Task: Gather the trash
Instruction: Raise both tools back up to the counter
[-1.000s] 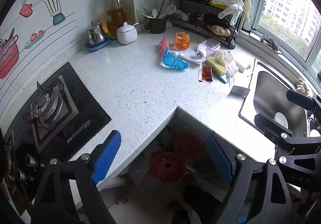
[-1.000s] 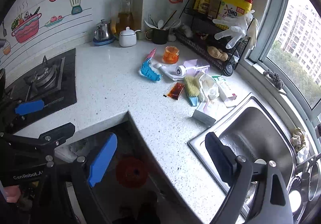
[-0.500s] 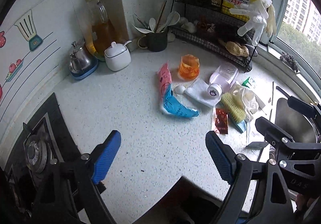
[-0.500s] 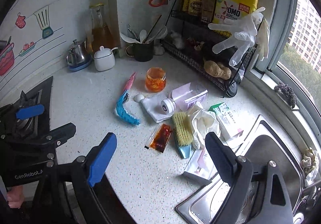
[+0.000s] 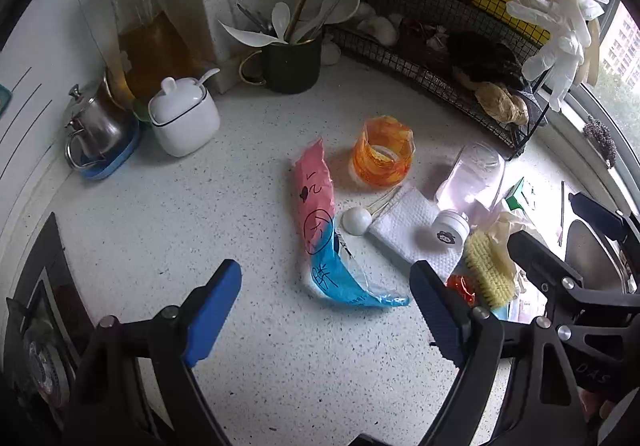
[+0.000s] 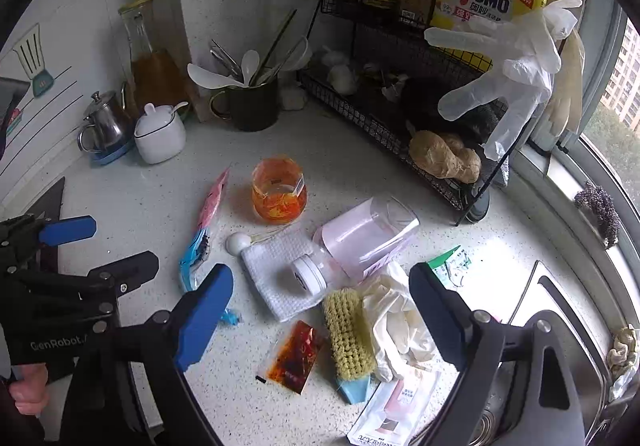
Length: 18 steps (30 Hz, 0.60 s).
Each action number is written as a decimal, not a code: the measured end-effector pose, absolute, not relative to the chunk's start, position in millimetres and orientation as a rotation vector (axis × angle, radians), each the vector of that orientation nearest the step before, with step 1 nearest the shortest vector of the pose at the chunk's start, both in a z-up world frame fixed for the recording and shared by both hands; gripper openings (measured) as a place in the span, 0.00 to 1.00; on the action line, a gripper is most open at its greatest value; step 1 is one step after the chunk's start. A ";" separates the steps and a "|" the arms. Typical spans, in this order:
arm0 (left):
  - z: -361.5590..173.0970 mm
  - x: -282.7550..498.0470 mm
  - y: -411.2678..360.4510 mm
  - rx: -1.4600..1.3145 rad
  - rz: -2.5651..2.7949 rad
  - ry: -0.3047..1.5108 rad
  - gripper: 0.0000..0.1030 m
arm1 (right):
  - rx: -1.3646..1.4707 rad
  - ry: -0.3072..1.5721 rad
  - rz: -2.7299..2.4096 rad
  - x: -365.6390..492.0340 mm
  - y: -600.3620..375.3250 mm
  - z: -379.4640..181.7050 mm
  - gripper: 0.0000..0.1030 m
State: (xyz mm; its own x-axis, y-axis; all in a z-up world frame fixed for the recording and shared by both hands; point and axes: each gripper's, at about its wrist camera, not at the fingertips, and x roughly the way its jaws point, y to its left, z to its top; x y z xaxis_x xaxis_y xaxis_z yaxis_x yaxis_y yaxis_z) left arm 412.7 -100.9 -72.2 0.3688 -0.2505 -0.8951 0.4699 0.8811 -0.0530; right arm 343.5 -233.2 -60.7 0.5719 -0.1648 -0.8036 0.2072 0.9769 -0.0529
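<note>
Trash wrapper (image 5: pixel 320 230), long axis running up the frame, is lying just above our spread left tool (image 5: pixel 326 310); our right tool (image 6: pixel 320 310) is hovering spread too.

A: Countertop (image 5: pixel 168 206): speckled stone, smooth, faint sheen. Kettle (image 5: pixel 94 126): polished metal. Sugar pot (image 5: pixel 184 118): glossy white ceramic.

B: Wrapper (image 5: pixel 320 230): thin glossy plastic film, pink and blue, crinkled. Cup (image 6: pixel 279 192): clear plastic, orange-stained.

A: Cloth (image 6: pixel 276 270): white, waffle-textured. Brush (image 6: pixel 348 334): rough yellow bristles. Sachet (image 6: pixel 292 358): shiny foil-like film.

B: Rack (image 6: pixel 384 118): black matt wire. Gloves (image 6: pixel 516 74): translucent, thin, smooth.
</note>
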 end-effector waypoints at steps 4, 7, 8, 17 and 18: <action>-90.1 435.7 -109.0 0.242 -0.494 1.136 0.82 | 0.063 0.979 -0.245 362.9 -238.0 -74.6 0.86; -106.3 450.7 -113.5 0.242 -0.514 1.176 0.82 | 0.066 1.018 -0.267 375.7 -240.8 -85.2 0.86; -112.1 454.7 -115.3 0.240 -0.518 1.192 0.82 | 0.072 1.030 -0.269 379.7 -242.8 -88.8 0.86; -148.5 471.4 -119.1 0.249 -0.526 1.273 0.77 | 0.076 1.102 -0.272 399.5 -245.1 -111.4 0.86; -151.5 472.3 -118.0 0.251 -0.522 1.275 0.77 | 0.076 1.105 -0.272 400.8 -244.4 -112.5 0.86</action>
